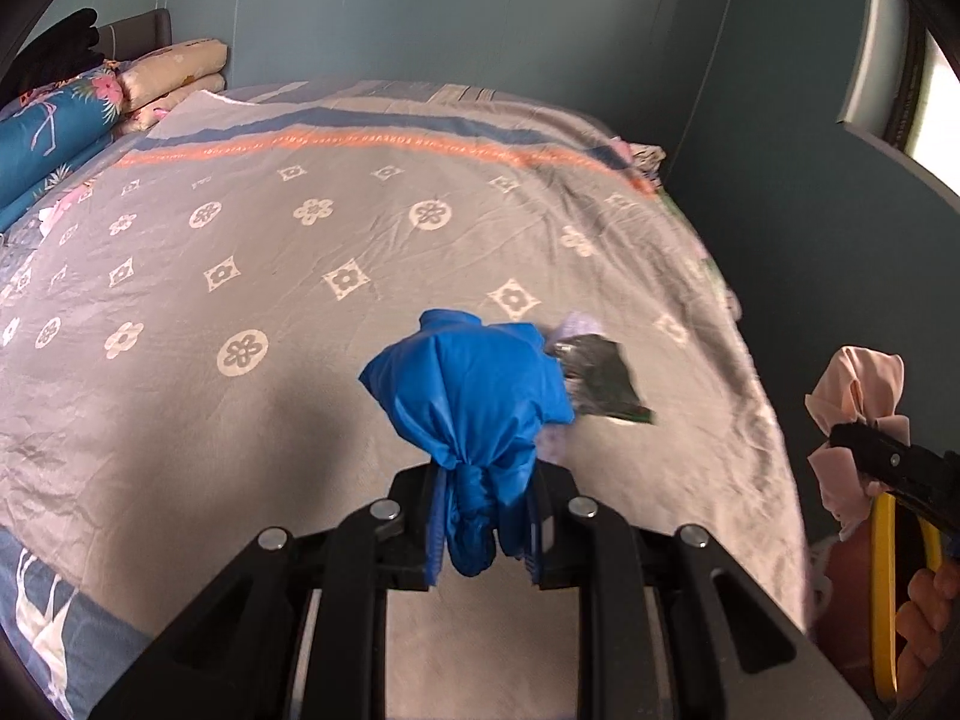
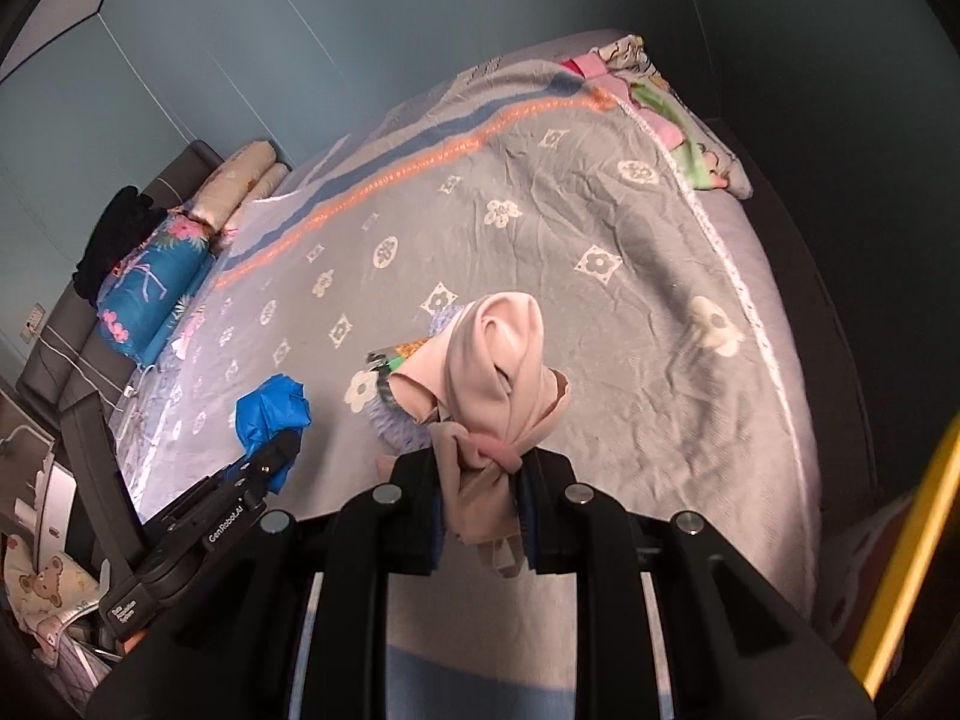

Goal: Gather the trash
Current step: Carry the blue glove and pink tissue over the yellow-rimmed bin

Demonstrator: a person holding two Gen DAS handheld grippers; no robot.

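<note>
Left tool (image 1: 483, 519) is clamped on the knotted neck of a blue bag (image 1: 474, 384), holding it above the bed (image 1: 240, 228). Right tool (image 2: 480, 516) pinches a pink bag (image 2: 498, 372) the same way. Both bags are off the cover, so this looks like the carry-away step. Beyond them a dark wrapper (image 1: 603, 381) lies on the cover. Next call: somewhere to drop both, none in view.

Bed (image 1: 300, 300): patterned grey cover, dark wrapper (image 1: 603, 381) lying.
</note>
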